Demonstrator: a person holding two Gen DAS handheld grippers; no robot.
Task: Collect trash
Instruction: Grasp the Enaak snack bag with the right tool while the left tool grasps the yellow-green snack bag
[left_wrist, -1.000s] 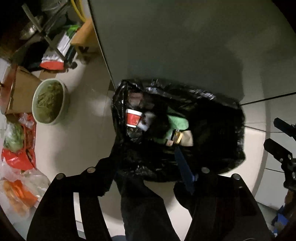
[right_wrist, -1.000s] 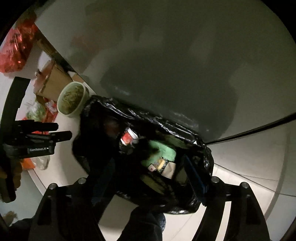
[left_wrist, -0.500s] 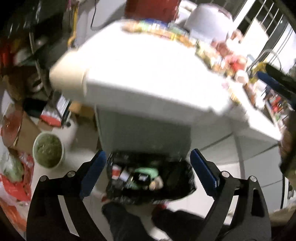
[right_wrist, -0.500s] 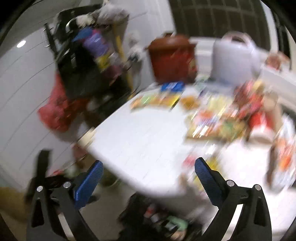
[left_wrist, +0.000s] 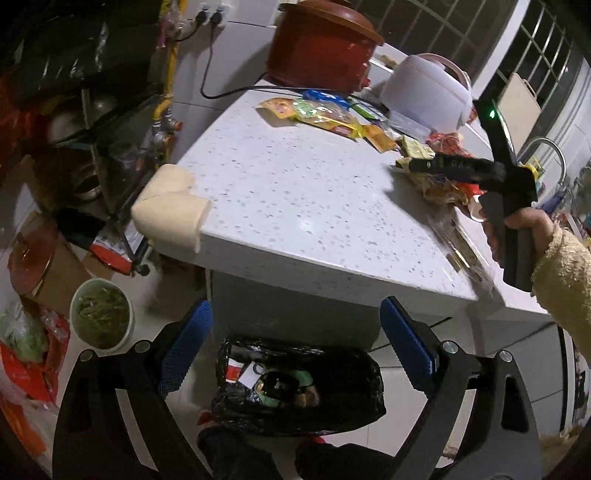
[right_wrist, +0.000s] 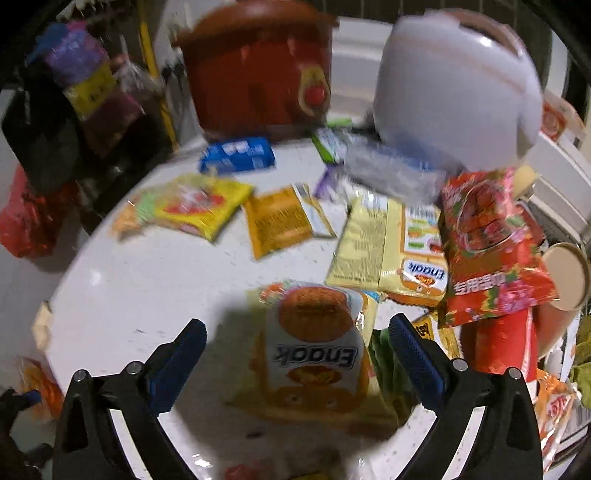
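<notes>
Left gripper (left_wrist: 295, 347) wide open, empty, hangs above black trash bag (left_wrist: 299, 387) on floor below counter edge; bag mouth gapes so wrappers drop straight in. Right gripper (right_wrist: 297, 350) spread wide, nothing between pads, aimed down at Enaak snack packet (right_wrist: 314, 343) on near part of white speckled counter (right_wrist: 155, 280). Judgement: next pick. Packet crinkly, glossy foil; bag thin, shiny, slack plastic. More flat wrappers scattered far side, before red pot (right_wrist: 258, 70) and smooth white cooker (right_wrist: 454, 81).
</notes>
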